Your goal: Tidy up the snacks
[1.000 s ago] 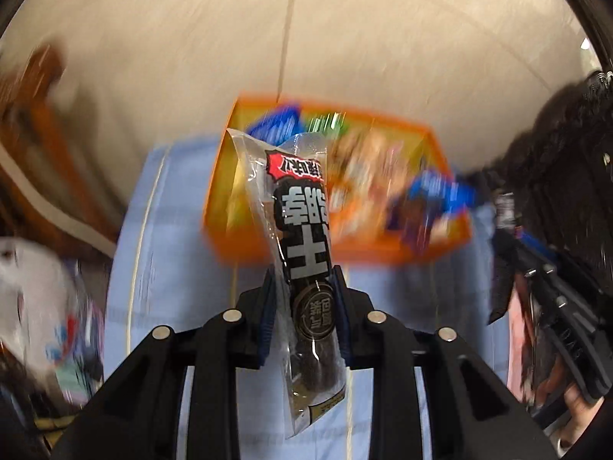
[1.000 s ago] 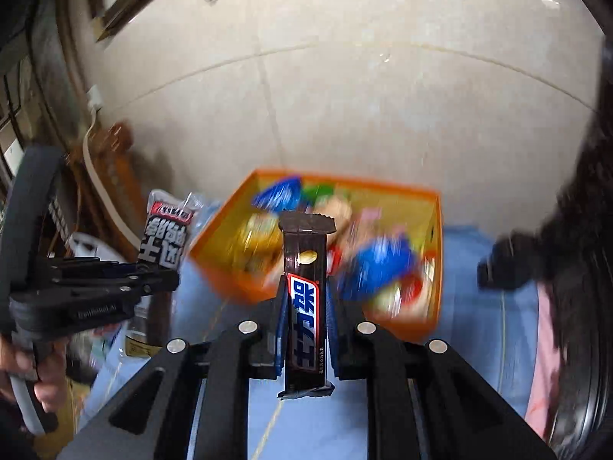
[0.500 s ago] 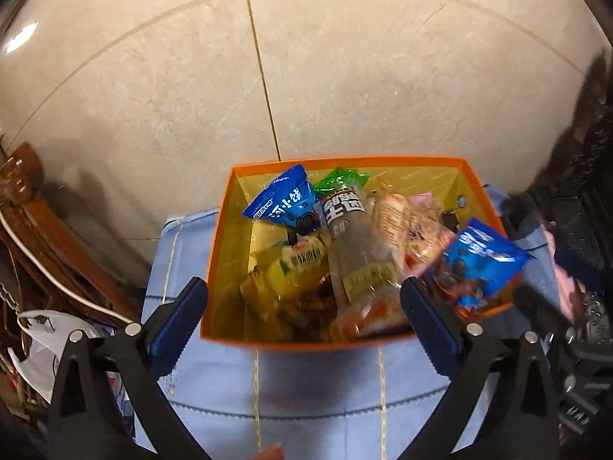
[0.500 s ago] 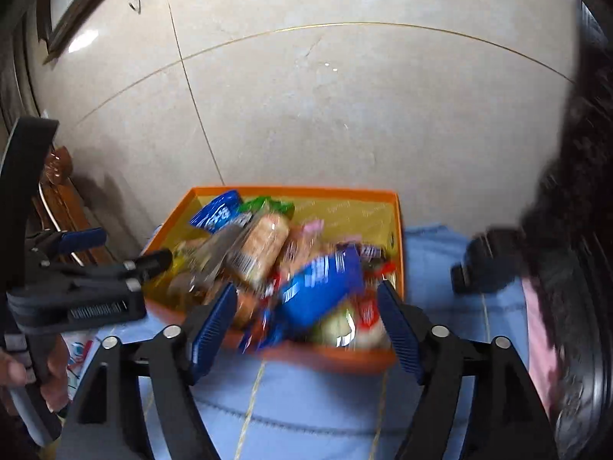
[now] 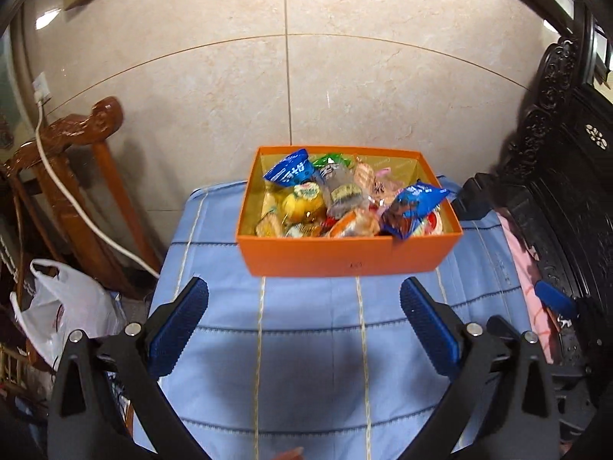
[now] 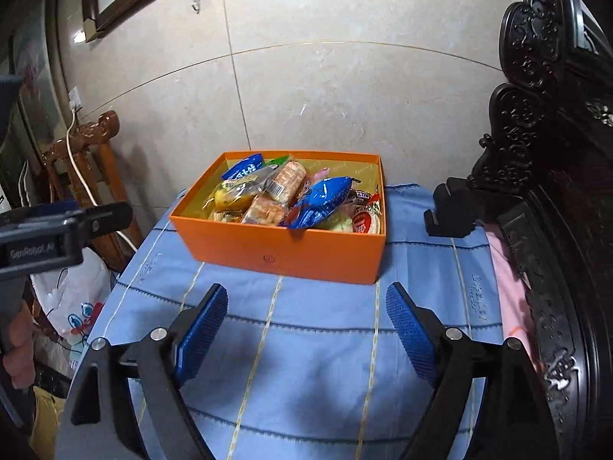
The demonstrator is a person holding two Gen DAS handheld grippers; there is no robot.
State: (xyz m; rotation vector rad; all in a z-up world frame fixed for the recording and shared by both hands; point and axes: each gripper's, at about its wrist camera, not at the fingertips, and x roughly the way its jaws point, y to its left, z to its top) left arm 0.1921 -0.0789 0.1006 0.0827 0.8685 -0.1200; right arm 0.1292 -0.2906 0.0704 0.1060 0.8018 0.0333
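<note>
An orange box full of snack packets stands at the far end of a blue cloth-covered table; it also shows in the right wrist view. Blue packets lie on top of the pile, and a blue packet shows in the right view too. A dark chocolate bar lies at the box's right side. My left gripper is open and empty, held back from the box above the cloth. My right gripper is open and empty, likewise short of the box.
The blue cloth covers the table. A carved dark wooden piece stands on the right, a brown wooden chair with a white cable and a white plastic bag on the left. A tiled wall is behind.
Both grippers opened and dropped their snacks into the box: the left its long clear packet, the right its chocolate bar. Both have since pulled back from the box.
</note>
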